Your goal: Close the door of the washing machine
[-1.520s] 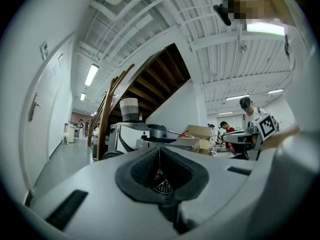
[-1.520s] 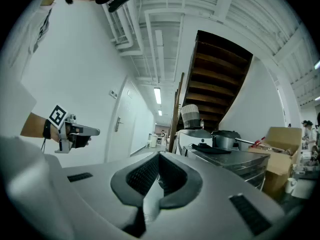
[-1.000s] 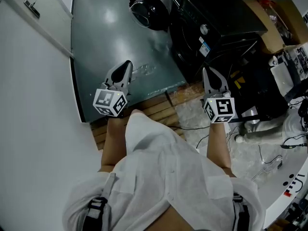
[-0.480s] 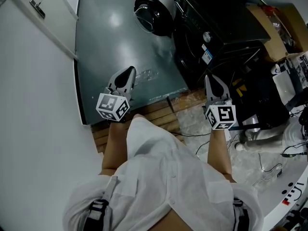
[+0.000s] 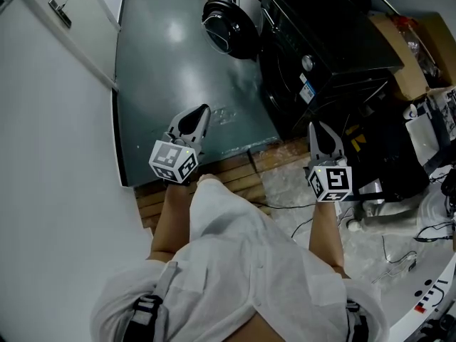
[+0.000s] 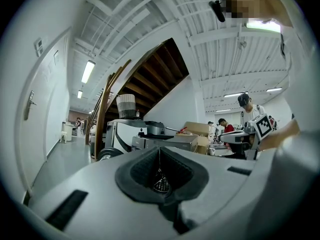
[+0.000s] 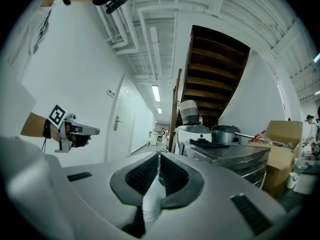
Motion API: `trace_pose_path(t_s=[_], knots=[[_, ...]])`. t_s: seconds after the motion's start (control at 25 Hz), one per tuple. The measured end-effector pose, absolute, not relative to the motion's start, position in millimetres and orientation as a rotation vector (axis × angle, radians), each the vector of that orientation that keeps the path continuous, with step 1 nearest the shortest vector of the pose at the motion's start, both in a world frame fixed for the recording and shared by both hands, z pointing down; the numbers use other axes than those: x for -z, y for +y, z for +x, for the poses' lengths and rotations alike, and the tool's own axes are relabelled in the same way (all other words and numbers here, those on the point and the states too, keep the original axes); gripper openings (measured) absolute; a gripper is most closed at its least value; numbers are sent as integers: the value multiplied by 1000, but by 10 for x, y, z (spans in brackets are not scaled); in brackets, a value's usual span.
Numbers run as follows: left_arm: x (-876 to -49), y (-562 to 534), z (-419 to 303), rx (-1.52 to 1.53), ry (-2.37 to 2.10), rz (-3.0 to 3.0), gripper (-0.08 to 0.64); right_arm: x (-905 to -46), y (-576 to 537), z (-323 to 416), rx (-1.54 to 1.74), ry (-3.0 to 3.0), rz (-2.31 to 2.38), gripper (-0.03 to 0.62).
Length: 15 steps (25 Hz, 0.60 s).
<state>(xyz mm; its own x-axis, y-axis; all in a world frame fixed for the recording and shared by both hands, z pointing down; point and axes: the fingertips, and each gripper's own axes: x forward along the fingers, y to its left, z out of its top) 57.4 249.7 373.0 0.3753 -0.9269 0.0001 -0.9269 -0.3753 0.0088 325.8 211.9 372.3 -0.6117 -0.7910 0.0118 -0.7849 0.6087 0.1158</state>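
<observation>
Left gripper (image 5: 201,111) slightly nearer washing machine (image 5: 328,41) — door (image 5: 228,23) open, out leftward

I'm holding my left gripper (image 6: 159,153) level, jaws pressing together with nothing between them. Past them the washer (image 6: 167,142) is standing beneath the stairs (image 6: 150,79), and my right gripper (image 6: 227,135) is showing at right.

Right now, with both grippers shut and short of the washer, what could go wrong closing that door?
1. The door of the washing machine hangs open well beyond the left gripper and right gripper; a stretched push with shut tips may glance off its rounded face.
2. A cable and the wooden pallet lie near the person's feet: possible trip when stepping in.
</observation>
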Motion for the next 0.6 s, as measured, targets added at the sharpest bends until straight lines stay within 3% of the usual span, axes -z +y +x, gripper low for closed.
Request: trace_pose_path(t_s=[0.6], knots=[[-3873, 2313, 542, -37, -1693, 2614, 15, -3996, 1879, 3141, 55, -2757, 1312, 32]])
